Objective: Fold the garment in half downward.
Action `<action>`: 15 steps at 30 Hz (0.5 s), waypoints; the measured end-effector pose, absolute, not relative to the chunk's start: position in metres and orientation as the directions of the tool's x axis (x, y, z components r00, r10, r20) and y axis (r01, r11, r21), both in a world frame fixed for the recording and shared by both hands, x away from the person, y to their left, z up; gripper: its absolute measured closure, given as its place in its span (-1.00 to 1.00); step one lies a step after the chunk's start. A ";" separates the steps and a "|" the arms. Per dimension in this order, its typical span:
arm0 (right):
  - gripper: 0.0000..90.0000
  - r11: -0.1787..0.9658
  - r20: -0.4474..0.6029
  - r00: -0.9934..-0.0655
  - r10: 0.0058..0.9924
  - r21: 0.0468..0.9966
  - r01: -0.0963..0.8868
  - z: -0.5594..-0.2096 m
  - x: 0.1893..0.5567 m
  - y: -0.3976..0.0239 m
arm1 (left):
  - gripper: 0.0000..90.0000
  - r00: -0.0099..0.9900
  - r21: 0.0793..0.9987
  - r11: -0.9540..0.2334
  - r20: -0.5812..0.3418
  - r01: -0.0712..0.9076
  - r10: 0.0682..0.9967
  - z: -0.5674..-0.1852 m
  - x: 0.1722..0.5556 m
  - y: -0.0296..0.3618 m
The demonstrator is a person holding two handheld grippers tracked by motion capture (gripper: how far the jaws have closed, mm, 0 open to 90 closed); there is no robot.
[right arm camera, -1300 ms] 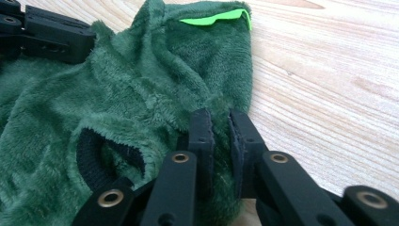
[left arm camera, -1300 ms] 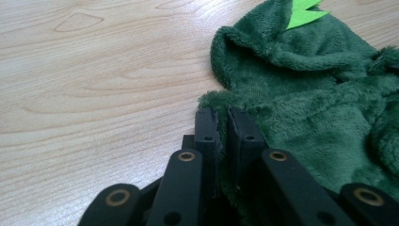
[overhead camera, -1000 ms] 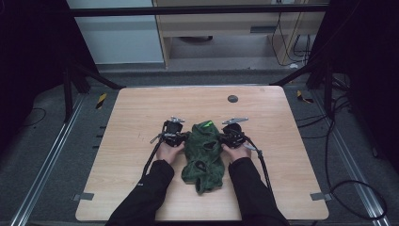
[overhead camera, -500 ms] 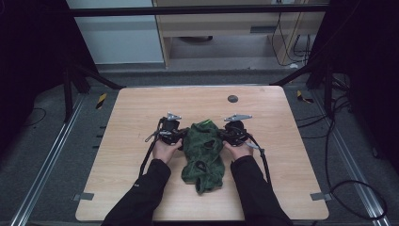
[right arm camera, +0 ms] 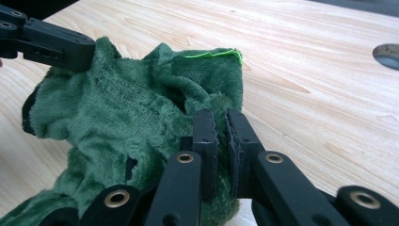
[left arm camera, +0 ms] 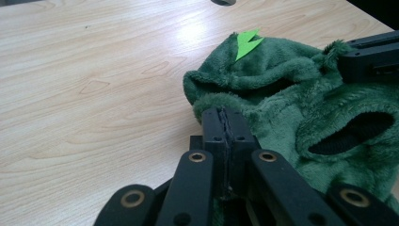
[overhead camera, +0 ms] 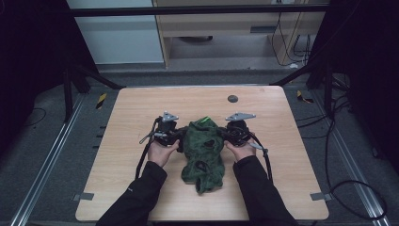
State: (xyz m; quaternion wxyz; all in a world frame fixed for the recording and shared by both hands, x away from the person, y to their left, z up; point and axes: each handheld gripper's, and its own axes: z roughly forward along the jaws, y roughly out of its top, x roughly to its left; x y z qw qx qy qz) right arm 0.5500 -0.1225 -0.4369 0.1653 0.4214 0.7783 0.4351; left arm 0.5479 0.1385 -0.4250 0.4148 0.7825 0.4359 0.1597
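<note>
Here, one green plush garment (overhead camera: 203,150), fleecy, lying crumpled near the middle of the wooden table (overhead camera: 141,108) with its lower end trailing toward the person's edge; a bright green tag (left arm camera: 246,43) sits at its top. Left gripper (overhead camera: 175,135): jaws fully closed, pinching the garment's left edge. Right gripper (overhead camera: 226,135): jaws nearly closed, a fold of the right edge clamped between them. Openings in the plush gape dark, contents not discernible. A round grey disc (overhead camera: 232,99) lies well apart toward the far edge. Bare tabletop surrounds the garment on all sides.
</note>
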 end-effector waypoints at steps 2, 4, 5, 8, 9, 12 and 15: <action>0.87 0.268 0.108 -0.595 0.796 0.819 0.507 -0.434 0.546 -0.122 | 0.98 0.573 0.792 -0.273 -0.116 0.547 0.811 -0.422 0.544 0.139; 0.87 0.272 0.100 -0.604 0.790 0.827 0.493 -0.431 0.542 -0.122 | 0.98 0.577 0.796 -0.272 -0.116 0.540 0.808 -0.418 0.540 0.140; 0.87 0.272 0.102 -0.609 0.786 0.828 0.490 -0.430 0.540 -0.122 | 0.98 0.580 0.798 -0.273 -0.115 0.538 0.807 -0.417 0.538 0.141; 0.87 0.286 0.091 -0.625 0.775 0.832 0.476 -0.426 0.533 -0.120 | 0.98 0.587 0.803 -0.279 -0.106 0.527 0.803 -0.412 0.531 0.143; 0.87 0.288 0.087 -0.630 0.772 0.835 0.468 -0.424 0.531 -0.120 | 0.98 0.589 0.803 -0.282 -0.104 0.525 0.801 -0.411 0.529 0.144; 0.87 0.298 0.080 -0.644 0.761 0.838 0.456 -0.421 0.525 -0.119 | 0.98 0.600 0.804 -0.294 -0.095 0.517 0.795 -0.410 0.522 0.147; 0.86 0.309 0.070 -0.659 0.749 0.843 0.441 -0.419 0.520 -0.119 | 0.98 0.611 0.802 -0.304 -0.094 0.514 0.786 -0.410 0.515 0.148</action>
